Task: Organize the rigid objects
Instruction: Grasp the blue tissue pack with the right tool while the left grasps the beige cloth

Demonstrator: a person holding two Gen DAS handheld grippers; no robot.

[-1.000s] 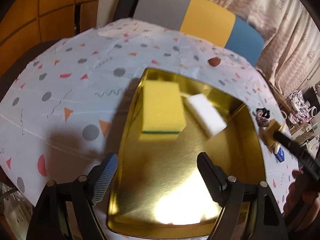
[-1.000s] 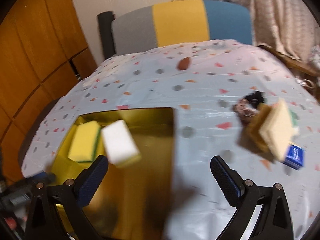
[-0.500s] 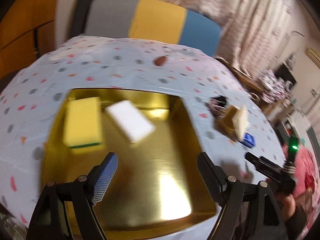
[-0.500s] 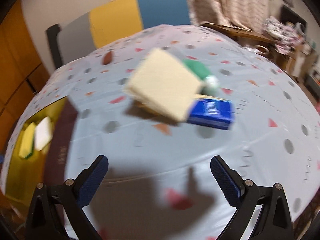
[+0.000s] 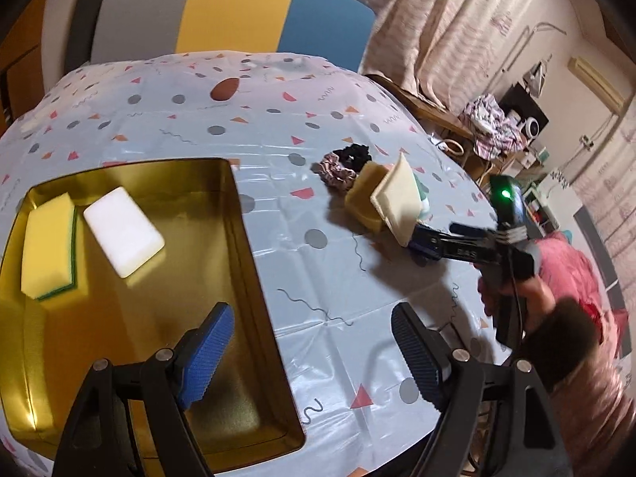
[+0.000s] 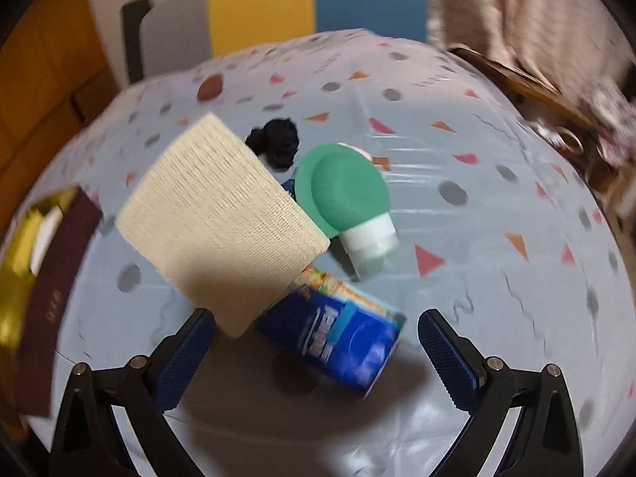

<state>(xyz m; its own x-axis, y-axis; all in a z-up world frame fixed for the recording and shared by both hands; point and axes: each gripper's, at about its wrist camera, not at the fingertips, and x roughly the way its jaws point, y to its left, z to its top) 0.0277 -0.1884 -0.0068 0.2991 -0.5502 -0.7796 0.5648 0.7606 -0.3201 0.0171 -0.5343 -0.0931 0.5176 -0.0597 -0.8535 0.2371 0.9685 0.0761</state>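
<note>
Patterned tablecloth [image 5: 278, 127] | left wrist view: gold tray [image 5: 246, 238] holds yellow sponge [image 5: 47, 242] and white block [image 5: 123, 230]; left gripper [image 5: 314, 353] spread, empty | right wrist view: right gripper [image 6: 318, 357] released near cream sponge [image 6: 218, 218], blue pack [image 6: 338, 338], green bottle [image 6: 346, 194] | pile unsorted, judged under halfway.

A lived-in home: patterned tablecloth [image 5: 278, 127], striped chair [image 5: 222, 16], curtains [image 5: 457, 39], laundry pile [image 5: 491, 123].
</note>
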